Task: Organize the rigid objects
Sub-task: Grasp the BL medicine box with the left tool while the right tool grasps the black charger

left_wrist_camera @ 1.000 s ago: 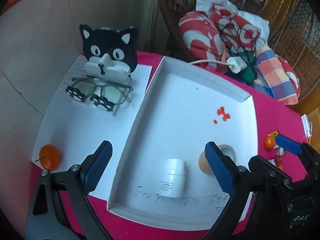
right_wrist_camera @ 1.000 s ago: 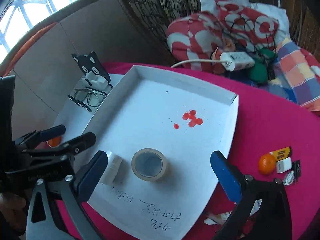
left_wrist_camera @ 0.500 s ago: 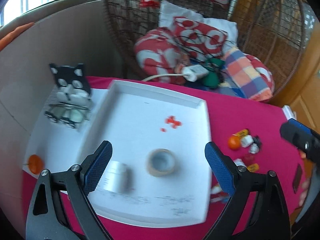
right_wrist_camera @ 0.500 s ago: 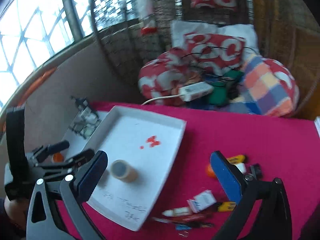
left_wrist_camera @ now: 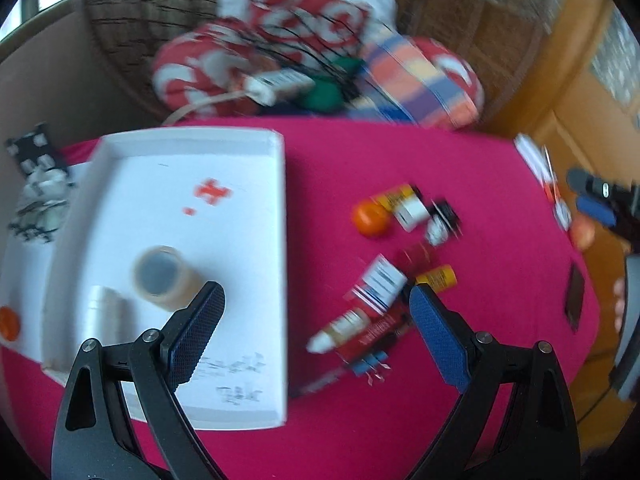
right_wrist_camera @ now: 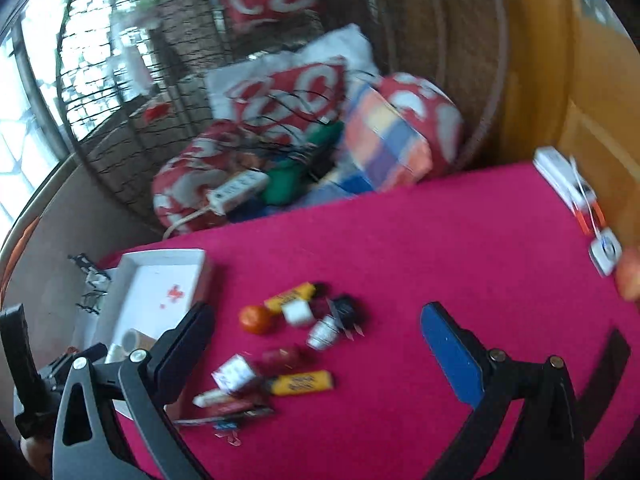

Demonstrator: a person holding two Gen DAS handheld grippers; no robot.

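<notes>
While the left wrist view was blurred, the left gripper [left_wrist_camera: 316, 312] stood wide open and held nothing, above the right edge of the white tray [left_wrist_camera: 280, 216] on the magenta tablecloth [left_wrist_camera: 400, 400]. Inside the tray lay a tape roll [left_wrist_camera: 160, 276] and, just beside it, a white bottle [left_wrist_camera: 106, 312]. To the right of the tray a scatter of small items lay close together: an orange [left_wrist_camera: 370, 218], a yellow tube [left_wrist_camera: 438, 277], a striped box [left_wrist_camera: 380, 284].

In the right wrist view, the right gripper [right_wrist_camera: 316, 332] was likewise spread wide and empty, over the same scatter; the orange [right_wrist_camera: 256, 319] and a yellow tube [right_wrist_camera: 302, 383] showed between its fingers, the tray [right_wrist_camera: 120, 288] well off to the left
</notes>
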